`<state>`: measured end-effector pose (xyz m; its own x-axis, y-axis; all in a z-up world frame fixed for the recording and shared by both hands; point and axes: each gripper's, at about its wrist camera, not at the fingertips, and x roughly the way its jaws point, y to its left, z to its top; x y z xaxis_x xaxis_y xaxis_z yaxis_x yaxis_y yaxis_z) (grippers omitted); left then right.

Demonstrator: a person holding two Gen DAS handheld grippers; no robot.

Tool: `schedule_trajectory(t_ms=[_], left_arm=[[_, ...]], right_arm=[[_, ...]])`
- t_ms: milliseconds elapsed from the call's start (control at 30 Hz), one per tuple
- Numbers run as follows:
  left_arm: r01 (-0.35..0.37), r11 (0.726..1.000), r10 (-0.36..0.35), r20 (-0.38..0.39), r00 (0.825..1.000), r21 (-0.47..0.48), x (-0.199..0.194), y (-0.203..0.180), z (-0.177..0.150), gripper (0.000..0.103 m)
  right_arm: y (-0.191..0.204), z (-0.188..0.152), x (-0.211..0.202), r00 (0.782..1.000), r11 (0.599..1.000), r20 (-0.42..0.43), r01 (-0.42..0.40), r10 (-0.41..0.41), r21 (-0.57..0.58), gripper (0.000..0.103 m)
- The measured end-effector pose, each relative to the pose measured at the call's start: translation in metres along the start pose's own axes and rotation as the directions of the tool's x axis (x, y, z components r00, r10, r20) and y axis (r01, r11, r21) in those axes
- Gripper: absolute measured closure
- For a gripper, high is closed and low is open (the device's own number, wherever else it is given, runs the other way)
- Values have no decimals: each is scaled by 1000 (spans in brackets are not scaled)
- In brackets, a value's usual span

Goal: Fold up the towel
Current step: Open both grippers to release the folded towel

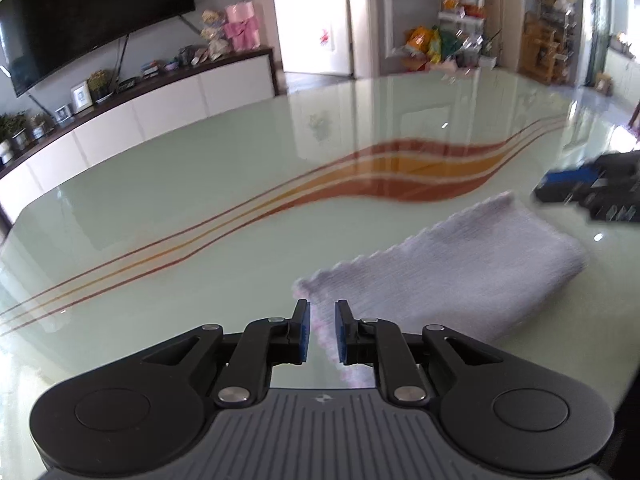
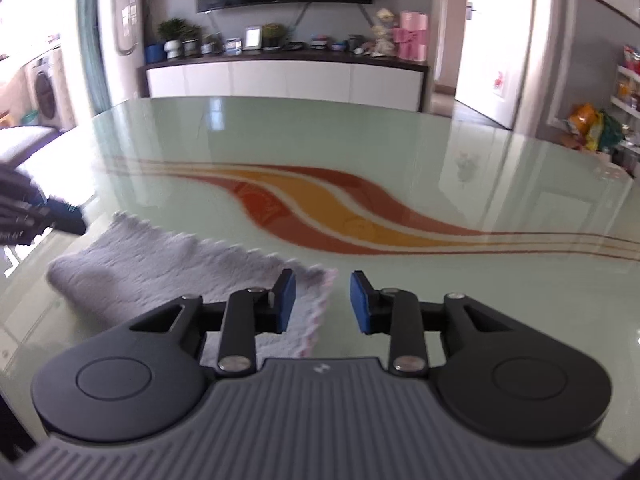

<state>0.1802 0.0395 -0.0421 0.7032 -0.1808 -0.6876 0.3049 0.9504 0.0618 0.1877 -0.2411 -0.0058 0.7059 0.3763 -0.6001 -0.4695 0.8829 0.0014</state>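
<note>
Towel: a pale lilac-grey, nubbly terry towel (image 1: 460, 264) with a scalloped pinkish edge, already doubled over into a thick oblong, lying flat on the glossy pale-green glass table (image 1: 200, 208).
Place: on the near side of the table's orange-and-red wavy stripe (image 1: 420, 172), well apart from it, close to the table's near edge.
Handling: judged light, soft and limp; it should drape and sag when lifted, and may slide easily on the slick glass.
Where to hold: the scalloped corners and free edge look best, pinched through all layers so they do not separate.
Long axis: runs roughly alongside the stripe, from one gripper to the other; the rounded fold faces away from the stripe and the scalloped free edge faces it.
Left gripper (image 1: 322, 332): jaws slightly parted, straddling the towel's corner nearest it, the blue pads not pressing the cloth.
Right gripper (image 2: 323, 302): jaws spread a little wider, over the opposite corner of the towel (image 2: 168, 264), gripping nothing.
</note>
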Motion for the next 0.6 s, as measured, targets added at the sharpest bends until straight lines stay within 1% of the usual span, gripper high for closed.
schedule_trajectory(t_ms=[67,167,233,300,400,467,600], left_arm=[[22,1000,-22,7,1000,14,3,-11,5,85],[37,999,-37,24,999,30,12,-27,8,85],[30,999,-30,36,999,19,20,-34,8,85],[9,1000,-9,30,1000,-14,34,-35,8,85],[-7,999,7,9,1000,-50,46,-30,5,85],[-15,998,15,-6,1000,-58,51,-28,1,84],[-5,997,5,0,1000,-78,53,-21,-7,82]], right_arm=[[10,1,6,1000,1000,0,-21,21,-16,87],[21,3,18,1000,999,8,-26,27,-30,87],[23,5,27,999,999,-3,-33,33,-28,87],[25,8,36,999,999,-15,-40,40,-24,87],[26,8,46,999,999,-28,-25,24,-23,87],[18,6,50,1000,1000,-31,2,-2,-9,87],[10,4,50,999,999,-29,32,-32,2,87]])
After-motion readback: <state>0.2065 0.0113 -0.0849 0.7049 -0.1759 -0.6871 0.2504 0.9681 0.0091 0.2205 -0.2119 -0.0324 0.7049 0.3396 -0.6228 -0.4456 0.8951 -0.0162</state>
